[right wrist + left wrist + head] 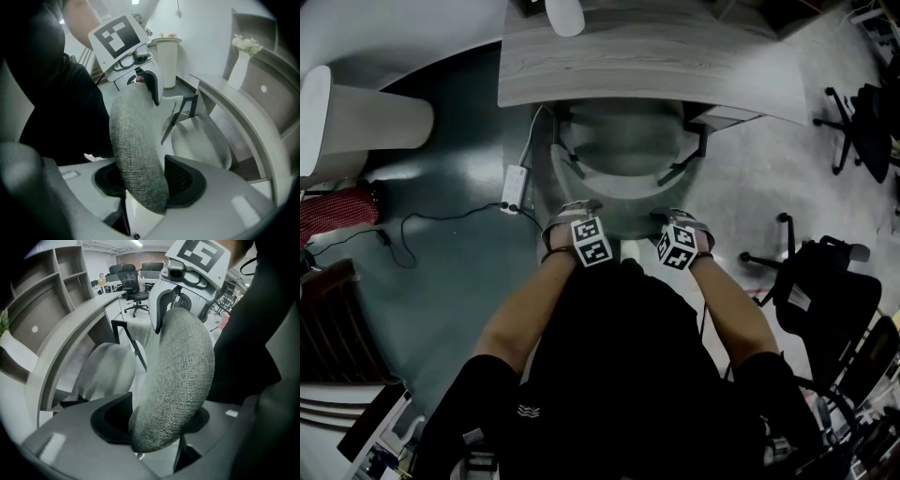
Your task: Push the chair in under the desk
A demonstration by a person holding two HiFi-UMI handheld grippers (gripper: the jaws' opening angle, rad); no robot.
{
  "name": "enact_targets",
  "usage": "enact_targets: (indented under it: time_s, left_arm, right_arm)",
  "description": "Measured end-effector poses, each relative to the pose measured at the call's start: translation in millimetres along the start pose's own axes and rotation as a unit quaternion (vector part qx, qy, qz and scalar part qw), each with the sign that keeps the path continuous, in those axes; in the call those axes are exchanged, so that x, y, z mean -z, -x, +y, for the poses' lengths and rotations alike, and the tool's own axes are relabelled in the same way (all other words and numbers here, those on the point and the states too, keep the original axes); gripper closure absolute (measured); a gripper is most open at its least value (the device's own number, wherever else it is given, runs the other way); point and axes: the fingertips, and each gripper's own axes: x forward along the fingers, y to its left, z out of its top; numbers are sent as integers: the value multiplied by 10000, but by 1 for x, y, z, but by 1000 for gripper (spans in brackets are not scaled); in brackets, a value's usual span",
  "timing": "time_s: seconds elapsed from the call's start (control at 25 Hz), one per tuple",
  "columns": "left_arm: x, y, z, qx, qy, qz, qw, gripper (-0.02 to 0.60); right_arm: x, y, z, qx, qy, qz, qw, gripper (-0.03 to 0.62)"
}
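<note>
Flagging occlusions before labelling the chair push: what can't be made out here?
- Chair's base and wheels: head view, hidden under the pale grey round seat and the grey woven-fabric backrest.
- Seat's front edge: head view, beneath the light wood-grain desk top.
- White vase on the desk: head view, cut off by the top edge.

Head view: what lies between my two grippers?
The chair backrest runs from left gripper to right gripper, both clamped on its top edge; head view shows it.
</note>
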Motion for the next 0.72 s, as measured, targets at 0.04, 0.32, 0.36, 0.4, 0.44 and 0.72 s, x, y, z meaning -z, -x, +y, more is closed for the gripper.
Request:
enact_targets:
  time_s: [0.04,0.32,0.36,0.4,0.44,0.72]
  left_arm:
    - [0,-1,5,-18,-6,4,10000,331]
    - [-1,-2,33,-78,-40,13,10000,331]
    - [-2,-3,38,-92,-42,5,9999,331]
    - [-2,-3,42,-104,-42,-1,9999,331]
    - [-3,-4,47,-114,-43,-5,9999,331]
    - [-8,-4,76,-189,-7,-92,9998,331]
  right_arm:
    - [-1,-1,-4,18,-4,1,10000,401]
    - [-8,-4,-30,98,-46,-25,9999,401]
    - [-9,-4,-34,116,-50,-30,9999,400]
    - [-10,-5,-39,133,-51,-36,9999,399]
    - [-11,-5,-44,150,-52,-43,9999,399]
    - [-16,-5,-73,217,-68,-60,9997,397]
